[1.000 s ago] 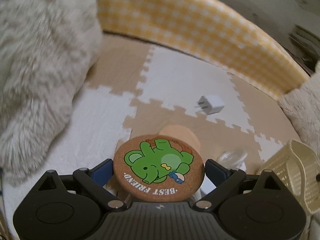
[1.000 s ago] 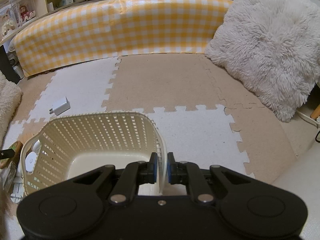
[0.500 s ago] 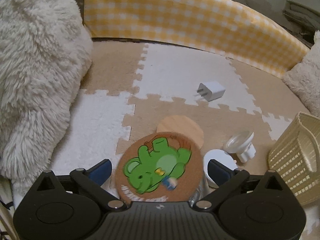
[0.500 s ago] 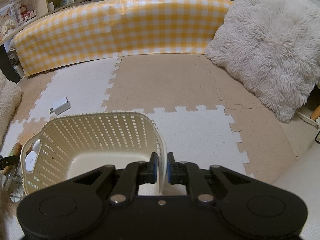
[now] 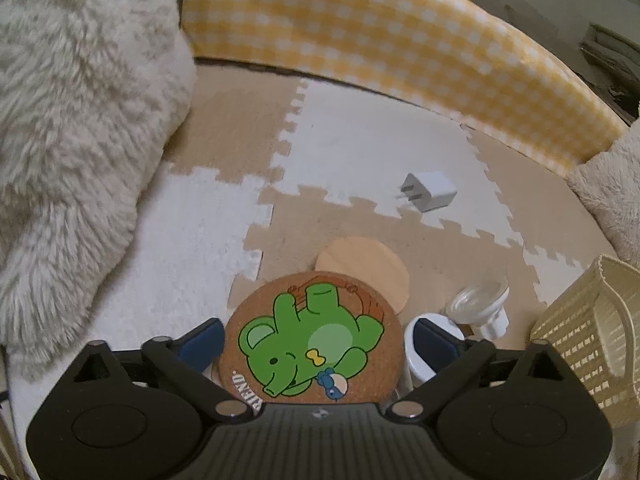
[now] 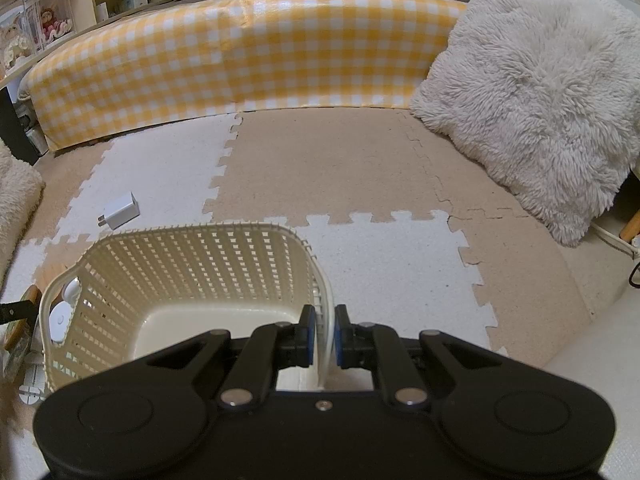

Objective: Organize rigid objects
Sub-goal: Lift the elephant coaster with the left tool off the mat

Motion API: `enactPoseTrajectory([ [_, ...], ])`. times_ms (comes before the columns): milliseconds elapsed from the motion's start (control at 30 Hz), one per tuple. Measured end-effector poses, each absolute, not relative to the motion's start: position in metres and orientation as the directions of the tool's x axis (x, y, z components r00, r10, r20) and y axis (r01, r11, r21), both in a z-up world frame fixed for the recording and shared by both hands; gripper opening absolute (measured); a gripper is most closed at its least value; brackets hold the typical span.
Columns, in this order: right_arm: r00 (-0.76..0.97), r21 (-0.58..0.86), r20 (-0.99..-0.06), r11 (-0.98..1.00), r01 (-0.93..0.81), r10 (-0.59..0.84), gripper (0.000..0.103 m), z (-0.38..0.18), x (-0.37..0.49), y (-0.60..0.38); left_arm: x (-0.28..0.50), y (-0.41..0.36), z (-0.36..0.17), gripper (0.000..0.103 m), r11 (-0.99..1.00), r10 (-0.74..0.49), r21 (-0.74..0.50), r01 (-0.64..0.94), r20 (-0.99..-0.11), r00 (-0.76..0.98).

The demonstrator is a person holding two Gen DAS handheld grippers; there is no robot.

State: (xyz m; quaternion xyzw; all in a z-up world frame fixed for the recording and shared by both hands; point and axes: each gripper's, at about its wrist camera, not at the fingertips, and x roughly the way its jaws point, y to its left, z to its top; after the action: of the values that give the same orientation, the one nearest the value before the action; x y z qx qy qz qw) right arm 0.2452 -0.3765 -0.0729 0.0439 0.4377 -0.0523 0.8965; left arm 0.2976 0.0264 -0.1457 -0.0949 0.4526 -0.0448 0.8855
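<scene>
The cork coaster [image 5: 312, 338] is bracketed by the wide-spread left gripper [image 5: 316, 336], its jaws just narrowed. The basket [image 6: 192, 280] wall is clamped by the right gripper [image 6: 323, 336].

Warm, dim indoor light fills both fisheye views, soft and even, with only faint shadows under the white charger [image 5: 430, 191] on the floor mats [image 5: 360, 152]. Corners go black at 1, 5, 7 and 11 o'clock. The checked bumper [image 6: 240, 52] bows with lens distortion and carries a pale sheen. Detail looks grainy and slightly soft, most at the edges.
</scene>
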Motion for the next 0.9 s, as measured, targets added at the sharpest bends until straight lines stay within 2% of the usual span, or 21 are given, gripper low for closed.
enactPoseTrajectory([
  [33,0.611,0.034,-0.789,0.991,0.133,-0.055,0.01,-0.073,0.245,-0.376,0.298,0.027,-0.147,0.089,0.978,-0.163,-0.208,-0.01,-0.797,0.581],
  [100,0.611,0.034,-0.789,0.991,0.133,-0.055,0.01,-0.073,0.245,-0.376,0.297,0.027,-0.146,0.086,0.98,-0.158,-0.2,-0.008,-0.795,0.585],
  [167,0.612,0.033,-0.789,0.991,0.132,-0.055,0.01,-0.073,0.245,-0.376,0.295,0.026,-0.143,0.077,0.979,-0.166,-0.205,0.002,-0.786,0.596],
  [267,0.612,0.034,-0.789,0.991,0.133,-0.055,0.01,-0.073,0.245,-0.376,0.291,0.023,-0.139,0.073,0.982,-0.166,-0.189,0.025,-0.782,0.601],
  [333,0.611,0.033,-0.789,0.991,0.133,-0.055,0.01,-0.073,0.245,-0.376,0.289,0.021,-0.14,0.077,0.984,-0.158,-0.175,0.03,-0.786,0.598],
  [467,0.612,0.033,-0.789,0.991,0.132,-0.055,0.01,-0.073,0.245,-0.376,0.289,0.028,-0.142,0.098,0.98,-0.157,-0.197,-0.004,-0.792,0.59],
  [567,0.612,0.034,-0.789,0.991,0.133,-0.055,0.01,-0.073,0.245,-0.376,0.288,0.035,-0.138,0.102,0.971,-0.181,-0.237,-0.015,-0.78,0.6],
  [733,0.612,0.033,-0.789,0.991,0.133,-0.055,0.01,-0.073,0.245,-0.376,0.299,0.045,-0.146,0.103,0.952,-0.217,-0.3,-0.06,-0.8,0.559],
  [900,0.612,0.033,-0.789,0.991,0.132,-0.056,0.011,-0.073,0.245,-0.376,0.305,0.038,-0.15,0.103,0.961,-0.212,-0.275,-0.035,-0.81,0.547],
])
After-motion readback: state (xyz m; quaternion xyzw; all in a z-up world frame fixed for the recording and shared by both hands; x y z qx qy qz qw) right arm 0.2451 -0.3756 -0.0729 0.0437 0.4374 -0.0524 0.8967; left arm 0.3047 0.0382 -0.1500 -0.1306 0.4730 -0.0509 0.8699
